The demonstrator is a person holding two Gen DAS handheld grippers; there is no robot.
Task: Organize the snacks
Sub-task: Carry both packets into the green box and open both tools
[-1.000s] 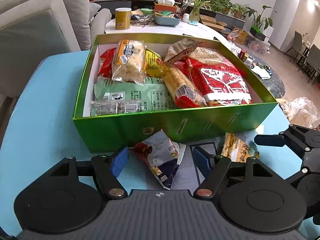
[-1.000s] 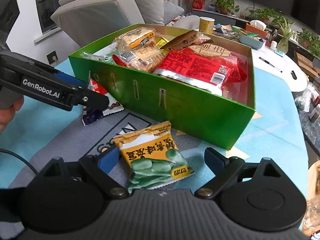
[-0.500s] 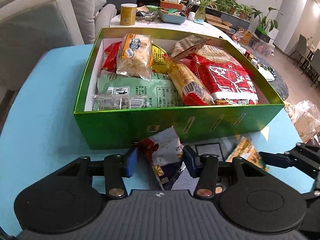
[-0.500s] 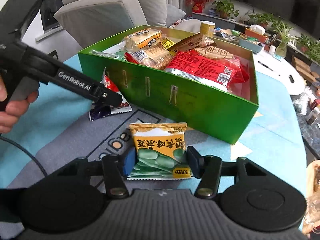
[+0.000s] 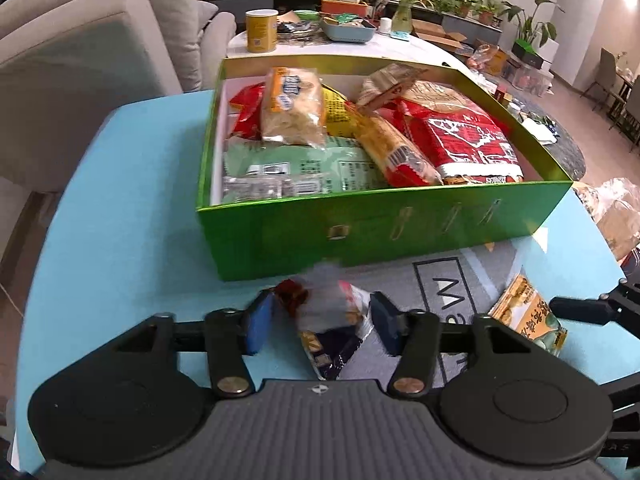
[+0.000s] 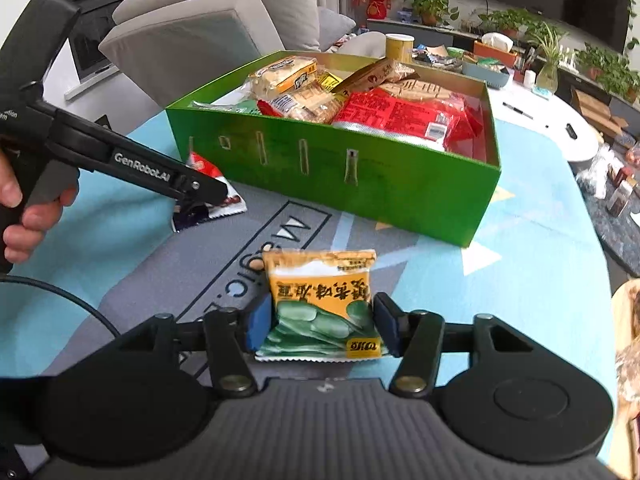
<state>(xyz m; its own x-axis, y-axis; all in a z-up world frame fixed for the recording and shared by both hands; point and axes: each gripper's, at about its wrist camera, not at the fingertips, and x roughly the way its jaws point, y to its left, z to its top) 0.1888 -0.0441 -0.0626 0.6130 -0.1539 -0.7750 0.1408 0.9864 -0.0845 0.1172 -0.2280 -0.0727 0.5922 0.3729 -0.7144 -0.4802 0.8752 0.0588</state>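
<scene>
A green box (image 5: pixel 400 232) full of snack packs stands on the table; it also shows in the right wrist view (image 6: pixel 360 184). My left gripper (image 5: pixel 323 322) is shut on a small red, white and dark blue snack packet (image 5: pixel 332 320), lifted just in front of the box. From the right wrist view the same packet (image 6: pixel 216 200) hangs in the left gripper's fingers (image 6: pixel 200 190). My right gripper (image 6: pixel 322 326) is shut on a yellow and green bean snack packet (image 6: pixel 322 300), which also shows in the left wrist view (image 5: pixel 528 312).
The table has a blue and grey printed mat (image 6: pixel 540 280). A grey sofa (image 5: pixel 80 80) stands to the left. A white table (image 5: pixel 400 46) behind the box holds a yellow can (image 5: pixel 262 30), a tray and plants. Bags (image 5: pixel 612 208) lie at right.
Both grippers closed from wide open onto their packets. The left one has raised its packet off the mat, and both have pulled back a little from the box.
</scene>
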